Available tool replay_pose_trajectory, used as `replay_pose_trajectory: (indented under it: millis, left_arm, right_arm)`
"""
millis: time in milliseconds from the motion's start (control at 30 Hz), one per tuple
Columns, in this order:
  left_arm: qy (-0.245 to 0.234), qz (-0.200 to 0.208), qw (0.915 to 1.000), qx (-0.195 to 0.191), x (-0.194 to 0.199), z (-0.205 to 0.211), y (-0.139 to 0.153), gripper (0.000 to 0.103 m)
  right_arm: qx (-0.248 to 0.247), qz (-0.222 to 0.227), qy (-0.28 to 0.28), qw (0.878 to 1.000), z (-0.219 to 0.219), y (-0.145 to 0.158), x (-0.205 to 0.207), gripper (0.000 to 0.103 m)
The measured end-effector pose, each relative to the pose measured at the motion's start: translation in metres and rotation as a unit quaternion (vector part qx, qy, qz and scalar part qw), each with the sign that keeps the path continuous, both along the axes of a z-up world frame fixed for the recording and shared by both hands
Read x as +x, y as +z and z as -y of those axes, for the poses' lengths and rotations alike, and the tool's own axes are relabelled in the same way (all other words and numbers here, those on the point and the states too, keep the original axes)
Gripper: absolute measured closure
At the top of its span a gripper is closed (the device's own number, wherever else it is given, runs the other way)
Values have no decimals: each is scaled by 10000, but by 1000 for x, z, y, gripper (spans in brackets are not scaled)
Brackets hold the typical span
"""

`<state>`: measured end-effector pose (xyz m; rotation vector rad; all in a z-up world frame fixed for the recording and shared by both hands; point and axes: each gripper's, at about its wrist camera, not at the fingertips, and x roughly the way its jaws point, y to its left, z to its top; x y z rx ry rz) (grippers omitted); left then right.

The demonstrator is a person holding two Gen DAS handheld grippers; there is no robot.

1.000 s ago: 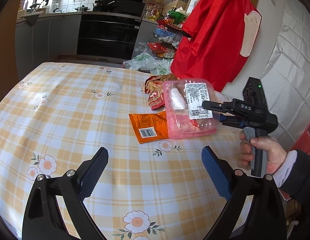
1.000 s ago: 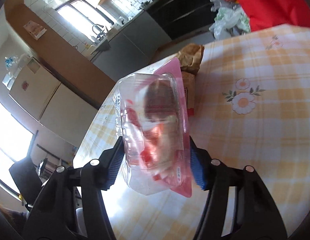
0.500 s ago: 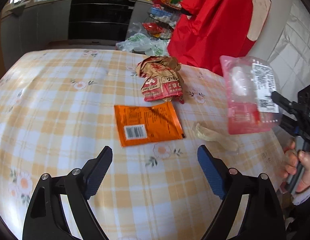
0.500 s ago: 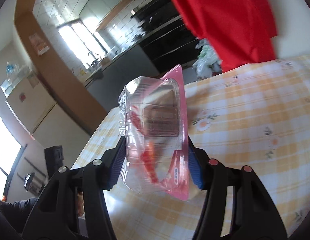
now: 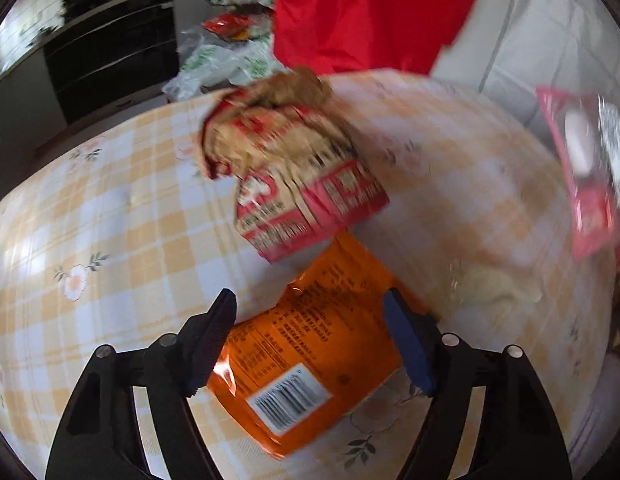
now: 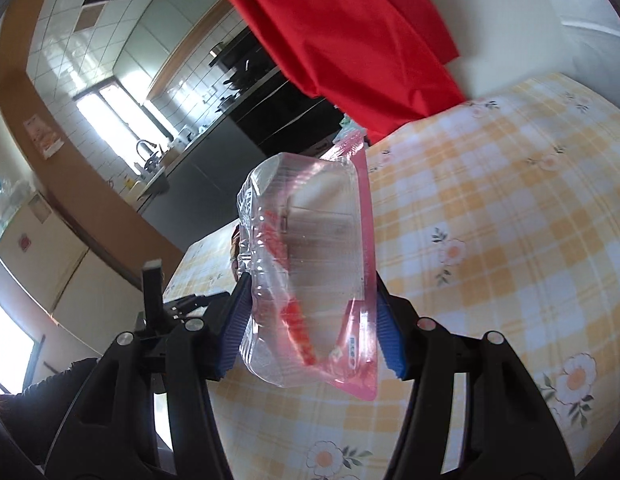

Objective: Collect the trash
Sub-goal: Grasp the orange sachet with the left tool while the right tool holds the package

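Left hand-held gripper (image 5: 310, 332) tilts steeply down over the counter (image 5: 109, 208), jaws closing astride the orange packet (image 5: 305, 340) lying flat, pads not yet pressing it; beyond lies a crumpled red-and-tan bag (image 5: 293, 168). Right hand-held gripper (image 6: 307, 320) clamps a clear pink-backed plastic tray (image 6: 310, 264) above the counter.

Ahead of the left gripper (image 5: 310, 340), the crumpled paper bag (image 5: 293, 168) blocks the way just past the orange packet (image 5: 310, 348); bare tablecloth (image 5: 89, 220) lies open to its left.
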<state>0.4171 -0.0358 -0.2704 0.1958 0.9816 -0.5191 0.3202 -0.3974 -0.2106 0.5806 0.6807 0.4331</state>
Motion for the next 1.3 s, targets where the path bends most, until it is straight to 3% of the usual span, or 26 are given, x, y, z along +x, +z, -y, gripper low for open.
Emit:
replay_pose_trajectory:
  millis: [200,267,433,500,600,733,800,833,867,967,1133,1300]
  left_arm:
    - [-598,-335,9975,143,-29,2,-1,33]
    - [-656,-208,9966,456,-39,5,-4,33]
    - [-215,-284,9991,250,-34,6,-3,33]
    - [-129,-317,9992,222,-34,9,-3,24]
    - [-98,-320,9986,415,-36,19,-4,16]
    - [124,-221,9981,561,-38,27,-5,15]
    - [257,-165,9983,495,-39,25,0,44]
    - [345,-245,9982,433,-40,23,3,48]
    - [415,-301,9981,334,-40,20,6,62]
    - [504,-269,9981,232,-52,12,14,89]
    - [574,-216,9980,164,-80,2,15,91]
    - [793,-97,9967,-168,-111,-13,31,93]
  right_arm:
    - [55,-10,-22,10000,2,-4,-7,45]
    - [106,-9,1,9999,0,-6,-8,45]
    - [259,-30,56,9996,-9,-10,-15,45]
    - [261,-22,85,9996,-12,-9,-19,45]
    - [269,-23,117,9996,-14,-9,-25,45]
    - [292,-36,94,9995,-16,-10,-31,45]
    - [347,-22,73,9994,-15,-10,-35,45]
    - [359,-12,68,9993,-14,-10,-37,45]
    - [371,0,67,9993,-14,-9,-39,45]
    - [297,118,97,9994,-18,-3,-50,45]
    - [188,273,184,9993,-28,6,-69,45]
    - [195,327,227,9990,-34,14,-83,45]
